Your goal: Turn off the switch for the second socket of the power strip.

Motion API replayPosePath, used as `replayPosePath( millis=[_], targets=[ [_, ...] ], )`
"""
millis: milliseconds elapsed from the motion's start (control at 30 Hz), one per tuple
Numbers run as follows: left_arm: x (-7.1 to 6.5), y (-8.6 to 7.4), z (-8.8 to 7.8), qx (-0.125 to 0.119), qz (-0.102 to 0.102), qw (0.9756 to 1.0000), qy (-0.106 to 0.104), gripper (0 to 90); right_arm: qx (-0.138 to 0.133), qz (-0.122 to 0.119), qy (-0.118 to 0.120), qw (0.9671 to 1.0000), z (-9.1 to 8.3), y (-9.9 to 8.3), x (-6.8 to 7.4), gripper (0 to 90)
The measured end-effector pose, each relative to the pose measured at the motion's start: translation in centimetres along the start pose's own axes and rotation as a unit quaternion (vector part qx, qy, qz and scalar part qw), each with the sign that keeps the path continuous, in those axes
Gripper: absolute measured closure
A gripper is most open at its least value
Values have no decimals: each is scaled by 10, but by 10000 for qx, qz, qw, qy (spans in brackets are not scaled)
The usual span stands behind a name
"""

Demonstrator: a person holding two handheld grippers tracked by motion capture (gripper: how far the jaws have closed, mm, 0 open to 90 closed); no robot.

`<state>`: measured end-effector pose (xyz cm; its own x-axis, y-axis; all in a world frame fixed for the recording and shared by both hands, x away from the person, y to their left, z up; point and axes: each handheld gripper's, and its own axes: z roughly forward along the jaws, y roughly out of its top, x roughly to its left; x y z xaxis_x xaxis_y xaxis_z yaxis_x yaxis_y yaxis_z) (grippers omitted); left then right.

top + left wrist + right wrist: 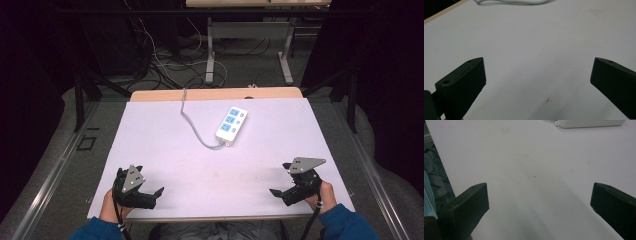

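step: both grippers are waiting at near table edge | left gripper (150, 196) and right gripper (284, 192): jaws wide, holding nothing | power strip (232, 123): lying mid-table, far side, well apart | next: probably reaching forward to it

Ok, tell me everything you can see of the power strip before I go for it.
The power strip is a white plastic block with three blue socket faces in a row and small buttons beside them. It lies flat, face up, angled on the far middle of the white table. Its grey cable leaves the near end, curves left and runs off the far edge. Nothing else touches it; both tools rest near the front edge.
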<state>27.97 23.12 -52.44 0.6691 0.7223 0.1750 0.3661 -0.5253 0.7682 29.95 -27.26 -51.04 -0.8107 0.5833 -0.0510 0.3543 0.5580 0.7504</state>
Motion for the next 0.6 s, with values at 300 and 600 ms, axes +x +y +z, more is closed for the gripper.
replayPosePath(
  millis=[300,600],
  targets=[
    [0,0,2,-1,-17,10000,27,2,35,-17,-53,10000,10,8,-6,11],
    [0,-1,3,13,-7,10000,11,2,76,-94,-68,9999,23,19,-15,10]
  ],
)
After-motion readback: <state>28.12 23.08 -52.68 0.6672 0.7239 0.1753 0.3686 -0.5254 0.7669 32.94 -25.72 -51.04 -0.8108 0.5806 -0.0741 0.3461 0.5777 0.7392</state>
